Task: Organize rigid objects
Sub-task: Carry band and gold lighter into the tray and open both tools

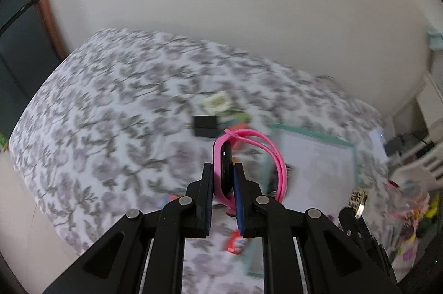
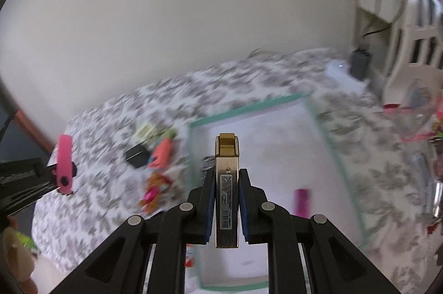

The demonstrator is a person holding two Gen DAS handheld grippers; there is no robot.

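Left gripper (image 1: 223, 177) has its jaws clamped on a pink watch (image 1: 225, 169), and right gripper (image 2: 226, 189) has its jaws clamped on a gold lighter (image 2: 227, 194); both are held above the bed (image 1: 110, 100). The green-rimmed tray (image 2: 249, 103) lies right of the loose clutter. In my judgement each item should be lowered well inside the rim before release, one at a time, clear of the pink piece (image 2: 301, 201) already inside.

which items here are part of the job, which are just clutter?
Job:
- pink watch band, held in left tongs
- gold lighter, held in right tongs
- teal-rimmed tray
- black charger

Clutter:
- white chair
- floral bedsheet
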